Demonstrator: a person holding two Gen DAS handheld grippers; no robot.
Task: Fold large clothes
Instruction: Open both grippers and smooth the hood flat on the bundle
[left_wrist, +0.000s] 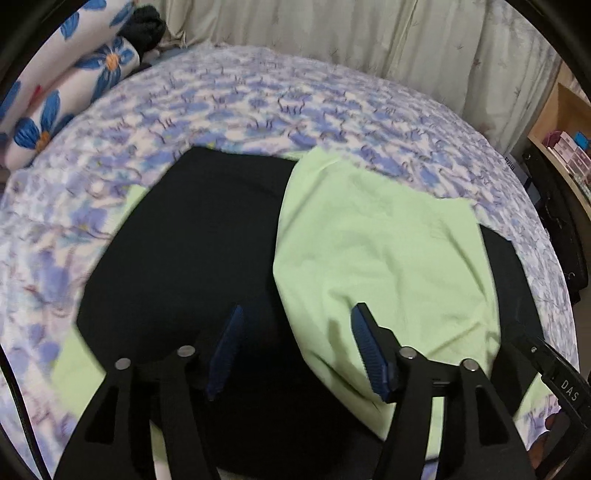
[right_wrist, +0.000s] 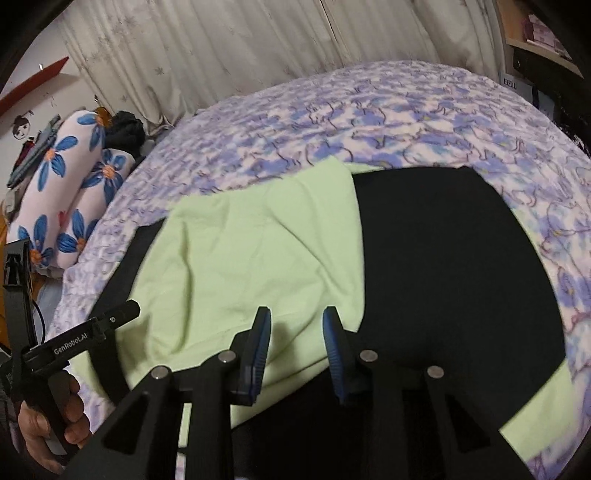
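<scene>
A large garment lies spread on the bed, black (left_wrist: 192, 229) with a light green part (left_wrist: 388, 251) folded over its right side. My left gripper (left_wrist: 298, 314) hovers open above the seam where black meets green, with nothing between its blue pads. In the right wrist view the green part (right_wrist: 251, 251) lies on the left and the black part (right_wrist: 443, 258) on the right. My right gripper (right_wrist: 295, 317) hangs over the green part's near edge, its jaws a narrow gap apart and not pressing on the cloth. A hand (right_wrist: 48, 424) holds the left gripper's handle (right_wrist: 74, 347) at the lower left.
The bed wears a purple floral sheet (left_wrist: 258, 96). Two flowered pillows (right_wrist: 74, 184) and a dark bundle (right_wrist: 125, 129) sit at its far left. Pale curtains (left_wrist: 332, 29) hang behind. A wooden shelf with boxes (left_wrist: 569, 147) stands at the right.
</scene>
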